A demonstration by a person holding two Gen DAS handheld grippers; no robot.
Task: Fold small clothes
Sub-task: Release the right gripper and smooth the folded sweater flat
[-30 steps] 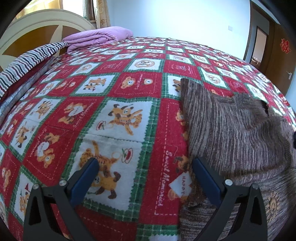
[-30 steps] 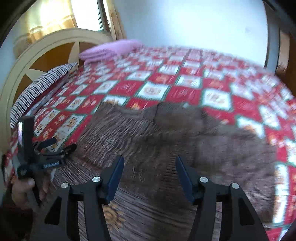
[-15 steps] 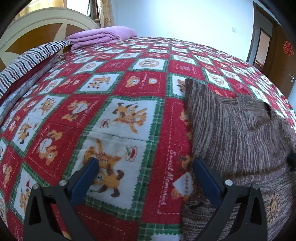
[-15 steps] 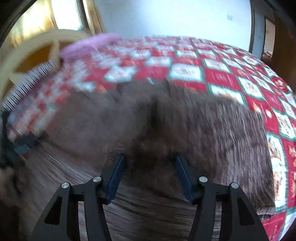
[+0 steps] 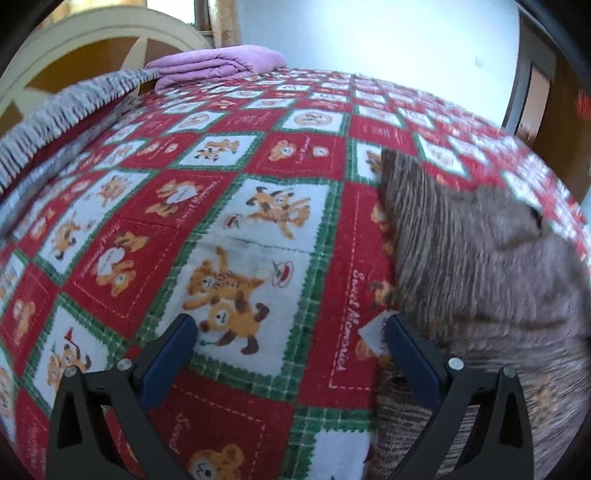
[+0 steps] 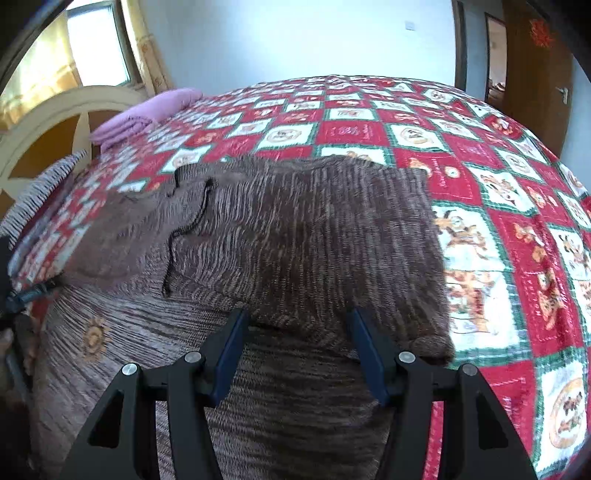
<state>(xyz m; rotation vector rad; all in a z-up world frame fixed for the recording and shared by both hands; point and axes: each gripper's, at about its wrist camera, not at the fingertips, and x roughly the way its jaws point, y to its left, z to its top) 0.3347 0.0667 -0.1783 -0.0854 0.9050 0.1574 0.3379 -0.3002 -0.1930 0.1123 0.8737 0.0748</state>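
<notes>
A brown striped knit sweater [image 6: 295, 240] lies on the bed, with one part folded over onto the body. In the left wrist view it [image 5: 480, 266] fills the right side. My right gripper [image 6: 295, 325] is open and empty just above the sweater, at the edge of the folded part. My left gripper [image 5: 288, 332] is open and empty over the quilt, its right finger [image 5: 410, 354] at the sweater's left edge. The left gripper [image 6: 26, 291] also shows at the far left of the right wrist view.
The bed is covered by a red, green and white bear-pattern quilt [image 5: 221, 221]. A folded purple blanket [image 5: 218, 66] and a striped cloth [image 5: 55, 114] lie by the cream headboard [image 5: 92, 33]. A brown door [image 6: 535, 81] stands at the far right.
The right gripper has swung right and nearer to the sweater, which now lies with its sleeve part folded across the body. The left gripper has edged forward a little.
</notes>
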